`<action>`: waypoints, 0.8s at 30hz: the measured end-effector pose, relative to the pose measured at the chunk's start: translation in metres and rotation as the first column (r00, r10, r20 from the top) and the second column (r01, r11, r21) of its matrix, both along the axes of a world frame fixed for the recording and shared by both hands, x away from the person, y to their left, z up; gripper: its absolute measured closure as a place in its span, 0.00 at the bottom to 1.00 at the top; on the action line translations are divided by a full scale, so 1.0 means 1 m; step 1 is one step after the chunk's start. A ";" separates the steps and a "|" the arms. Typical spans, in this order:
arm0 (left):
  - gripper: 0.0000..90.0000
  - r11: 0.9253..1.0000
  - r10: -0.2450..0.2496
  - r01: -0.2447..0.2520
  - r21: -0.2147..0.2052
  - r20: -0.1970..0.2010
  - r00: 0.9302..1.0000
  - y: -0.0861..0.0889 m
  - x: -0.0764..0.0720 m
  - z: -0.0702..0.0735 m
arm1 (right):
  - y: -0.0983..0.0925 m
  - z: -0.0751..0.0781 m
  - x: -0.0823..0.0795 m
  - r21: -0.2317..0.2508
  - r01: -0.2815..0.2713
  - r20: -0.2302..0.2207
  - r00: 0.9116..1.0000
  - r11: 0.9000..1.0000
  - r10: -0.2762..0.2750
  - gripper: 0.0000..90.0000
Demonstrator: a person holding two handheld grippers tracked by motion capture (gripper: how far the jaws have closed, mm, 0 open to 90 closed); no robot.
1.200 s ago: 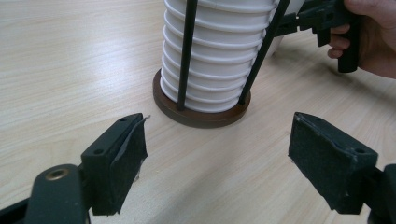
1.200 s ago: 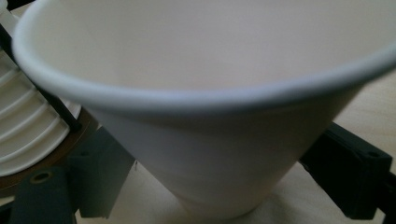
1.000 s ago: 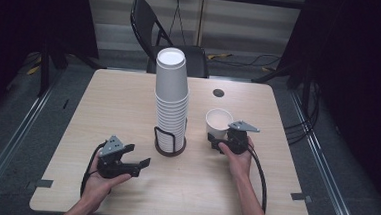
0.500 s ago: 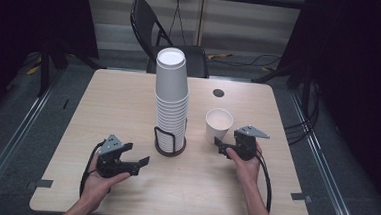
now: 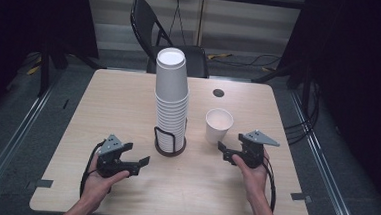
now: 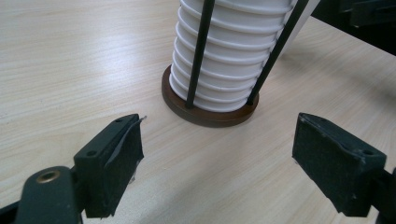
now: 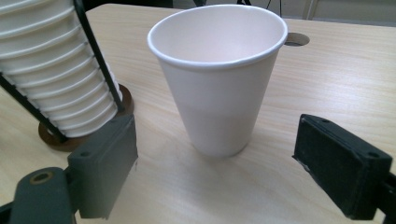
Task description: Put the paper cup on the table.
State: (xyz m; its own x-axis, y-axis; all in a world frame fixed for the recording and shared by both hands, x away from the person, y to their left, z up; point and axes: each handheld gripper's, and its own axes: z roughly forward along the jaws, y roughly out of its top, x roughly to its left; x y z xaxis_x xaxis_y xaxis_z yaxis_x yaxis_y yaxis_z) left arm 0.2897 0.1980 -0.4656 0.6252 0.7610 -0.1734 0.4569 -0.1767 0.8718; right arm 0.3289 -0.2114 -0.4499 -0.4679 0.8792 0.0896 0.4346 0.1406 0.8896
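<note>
A tall stack of white paper cups (image 5: 172, 94) stands in a black wire holder with a round brown base (image 5: 169, 147) at the table's middle. A single white paper cup (image 5: 218, 125) stands upright to its right, empty. My right gripper (image 5: 230, 145) is open just short of this cup, its jaws apart from it on either side. In the right gripper view the cup (image 7: 219, 79) stands a little beyond that gripper (image 7: 217, 136). My left gripper (image 5: 136, 153) is open left of the holder. Its own view (image 6: 217, 144) faces the brown base (image 6: 210, 114).
The wooden table (image 5: 113, 103) has a round cable hole (image 5: 218, 93) behind the single cup. A black folding chair (image 5: 153, 30) stands beyond the far edge. Cables trail from both grippers toward the near edge.
My right gripper has let go of the single cup and drawn back toward the near right. The cup stays standing. The left gripper has hardly moved.
</note>
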 end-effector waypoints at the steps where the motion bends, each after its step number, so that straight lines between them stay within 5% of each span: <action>1: 0.18 1.000 0.000 0.000 -0.001 -0.001 1.000 0.000 0.000 0.000 | 0.000 0.001 -0.003 -0.006 0.001 0.002 1.000 1.000 -0.001 0.15; 10: 0.18 1.000 -0.001 0.001 0.005 0.007 1.000 0.000 -0.001 0.000 | 0.002 0.008 -0.027 0.029 -0.021 0.008 1.000 0.999 0.020 0.15; 14: 0.18 1.000 0.007 -0.007 0.004 0.009 1.000 0.000 -0.002 0.000 | 0.004 0.010 -0.038 -0.012 -0.007 -0.012 1.000 1.000 0.007 0.15; 16: 0.18 1.000 0.005 -0.005 0.000 0.006 1.000 0.000 -0.003 0.001 | 0.004 0.009 -0.044 0.039 -0.017 -0.023 1.000 0.999 0.018 0.15; 24: 0.18 1.000 0.007 -0.007 0.017 0.010 1.000 -0.001 -0.004 -0.001 | 0.005 0.003 -0.066 0.013 0.007 -0.009 1.000 1.000 -0.006 0.15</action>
State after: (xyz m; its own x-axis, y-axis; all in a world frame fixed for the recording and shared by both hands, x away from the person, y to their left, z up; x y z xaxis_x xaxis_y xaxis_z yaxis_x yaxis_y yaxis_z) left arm 0.2859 0.1969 -0.4665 0.6213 0.7682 -0.1543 0.4494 -0.1881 0.8733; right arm 0.2630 -0.2065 -0.4473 -0.4613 0.8810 0.1052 0.4433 0.1261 0.8875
